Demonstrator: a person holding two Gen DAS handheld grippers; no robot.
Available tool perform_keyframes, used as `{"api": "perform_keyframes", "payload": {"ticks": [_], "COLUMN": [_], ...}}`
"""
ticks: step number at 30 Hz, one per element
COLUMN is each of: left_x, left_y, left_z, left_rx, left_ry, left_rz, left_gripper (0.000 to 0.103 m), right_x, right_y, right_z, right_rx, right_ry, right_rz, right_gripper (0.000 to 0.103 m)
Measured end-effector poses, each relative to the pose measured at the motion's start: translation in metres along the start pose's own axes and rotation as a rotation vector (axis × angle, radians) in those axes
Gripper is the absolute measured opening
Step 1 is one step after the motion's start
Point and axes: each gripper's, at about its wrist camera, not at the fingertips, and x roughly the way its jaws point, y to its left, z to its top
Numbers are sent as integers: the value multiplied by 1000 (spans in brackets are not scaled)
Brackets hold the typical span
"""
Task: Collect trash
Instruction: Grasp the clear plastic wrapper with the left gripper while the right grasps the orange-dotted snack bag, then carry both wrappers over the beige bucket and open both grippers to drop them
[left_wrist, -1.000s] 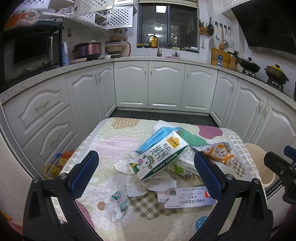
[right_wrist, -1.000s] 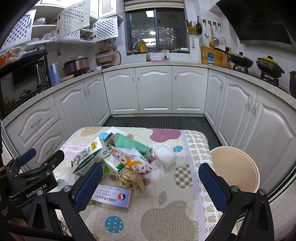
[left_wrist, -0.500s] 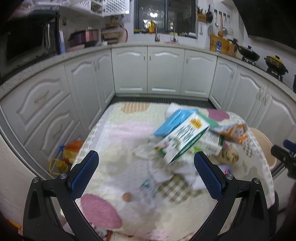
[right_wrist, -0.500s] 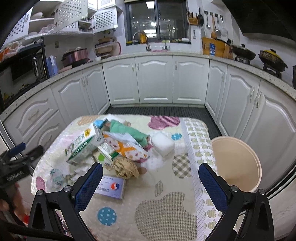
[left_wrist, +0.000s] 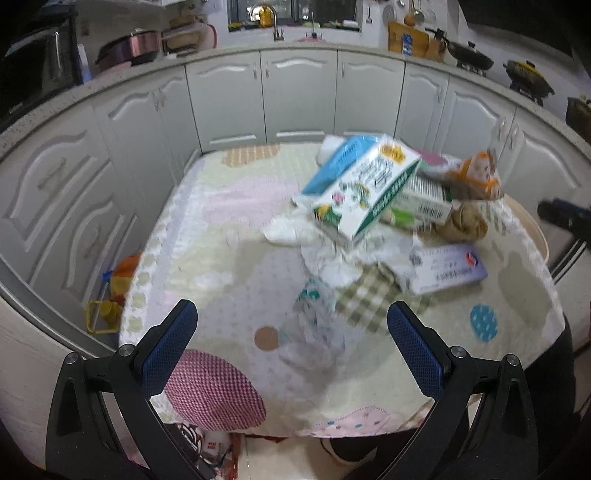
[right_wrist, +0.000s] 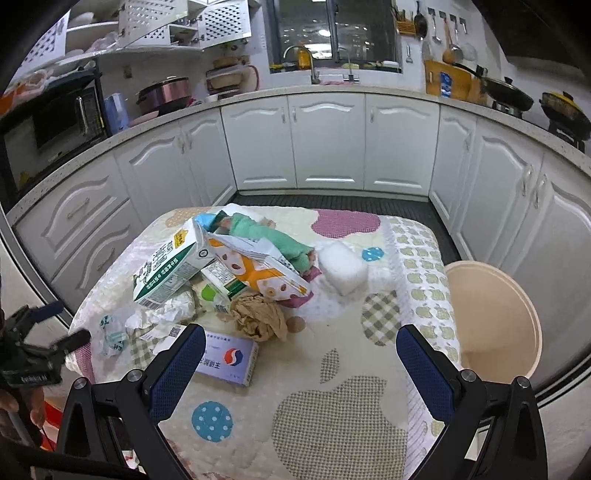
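1. Fingers of the left gripper (left_wrist: 291, 334) stand wide apart and hold nothing; between them, on the quilted patchwork surface (left_wrist: 229, 266), lies a crumpled clear plastic wrapper with teal print (left_wrist: 314, 321). Its outline is blurred in the left view, so I cannot tell how flat it lies.
2. Fingers of the right gripper (right_wrist: 301, 365) are also spread wide and empty, hovering over a flat white medicine box with a red-and-blue logo (right_wrist: 229, 360).
3. Further out sits the trash heap: a green-and-white milk carton (right_wrist: 168, 271) leaning on an orange-patterned snack box (right_wrist: 258, 271), with a crumpled brown paper ball (right_wrist: 258, 317) in front of them.
4. A round beige plastic bin (right_wrist: 495, 317) stands just beside the surface's right edge.
5. Risks, as I judge them: the thin wrapper may slip from the fingers' pads or drag the cloth; pulling at the heap may topple the leaning carton; a release short of the bin drops trash on the floor.
6. Compared with a second ago, the left gripper has drawn back toward the near edge and pitched down, so the heap sits farther off; the right view has changed little.
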Motion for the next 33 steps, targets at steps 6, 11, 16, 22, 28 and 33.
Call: {"api": "perform_keyframes", "payload": {"ticks": [6, 11, 16, 22, 28, 33], "left_x": [25, 43, 60, 56, 22, -2], "left_y": [-2, -2, 6, 22, 31, 7], "left_z": [0, 4, 10, 9, 26, 50], "left_rx": [-13, 4, -26, -81, -118, -80], "left_ry": [0, -2, 45, 71, 21, -23], "left_rz": [11, 1, -46, -121, -177, -219], "left_gripper": [102, 88, 46, 21, 20, 20], "right_x": [15, 35, 67, 57, 22, -2], "right_y": [9, 18, 26, 14, -6, -38], "right_z": [13, 33, 45, 42, 45, 46], "right_rx": [-44, -117, -193, -155, -88, 32], "right_ry": [5, -16, 34, 10, -39, -64], "right_rz": [11, 1, 5, 81, 137, 193], "right_gripper": [102, 102, 73, 41, 39, 39]}}
